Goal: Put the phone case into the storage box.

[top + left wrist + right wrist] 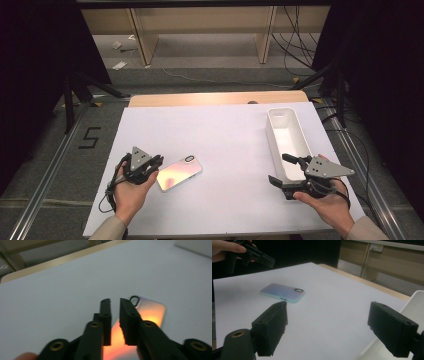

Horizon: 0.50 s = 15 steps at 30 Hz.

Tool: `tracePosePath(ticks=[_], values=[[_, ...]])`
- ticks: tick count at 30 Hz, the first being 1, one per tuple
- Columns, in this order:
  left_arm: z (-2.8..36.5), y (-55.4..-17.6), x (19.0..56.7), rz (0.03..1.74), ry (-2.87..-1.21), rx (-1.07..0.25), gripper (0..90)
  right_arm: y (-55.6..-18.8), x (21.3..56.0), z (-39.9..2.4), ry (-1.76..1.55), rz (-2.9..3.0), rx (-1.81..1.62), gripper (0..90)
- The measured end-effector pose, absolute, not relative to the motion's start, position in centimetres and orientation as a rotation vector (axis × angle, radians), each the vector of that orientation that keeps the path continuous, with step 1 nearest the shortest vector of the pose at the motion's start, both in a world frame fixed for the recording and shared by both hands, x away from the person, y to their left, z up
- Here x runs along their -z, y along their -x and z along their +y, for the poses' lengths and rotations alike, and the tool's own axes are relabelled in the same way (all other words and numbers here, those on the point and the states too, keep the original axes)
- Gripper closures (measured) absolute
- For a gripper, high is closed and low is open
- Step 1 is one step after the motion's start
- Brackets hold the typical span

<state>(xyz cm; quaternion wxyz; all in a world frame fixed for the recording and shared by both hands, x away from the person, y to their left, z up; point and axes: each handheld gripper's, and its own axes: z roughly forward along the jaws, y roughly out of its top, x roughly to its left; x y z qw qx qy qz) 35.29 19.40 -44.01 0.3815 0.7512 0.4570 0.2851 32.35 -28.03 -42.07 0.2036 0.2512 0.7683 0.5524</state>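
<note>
- Left gripper view is looking along the left gripper (115,315), whose two black jaws are standing almost together with only a thin slit between them and nothing clamped in it.
- Just beyond and beneath those jaws, the glossy iridescent rectangular phone case (147,315) is lying flat on the white table sheet (50,297), its camera cut-out at the far end; whether the jaws are touching the case I cannot tell.
- High view is showing the same gripper (152,165) hovering at the near-left end of the phone case (180,173), held in the person's left hand (131,192).
- Right of the phone case, well apart from it, the right gripper (285,172) is waiting in the person's right hand (327,202) with its jaws spread wide and nothing between them.
- Beyond that gripper, still right of the phone case, the long white plastic bin (276,131) is sitting empty, its near end just beside the right gripper.
- By my judgement the step in hand is the approach to the phone case, with no grasp made yet.
- The next move is likely calling for the left jaws to be parting, settling over an edge of the case, and closing firmly, since the case is thin, flat and slick.
</note>
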Motion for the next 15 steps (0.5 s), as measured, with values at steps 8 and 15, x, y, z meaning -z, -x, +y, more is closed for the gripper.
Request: tracePosePath(ticks=[8, 15], values=[[19.7, -37.9, 45.5, 1.239, -2.014, -0.672, 90.0, -32.5, 42.2, -27.8, -0.7, 2.156, -1.54, 17.5], [19.6, -39.8, 47.6, 1.283, -2.082, -0.594, 90.0, -32.5, 42.2, -27.9, -0.7, 2.157, -1.541, 17.8]])
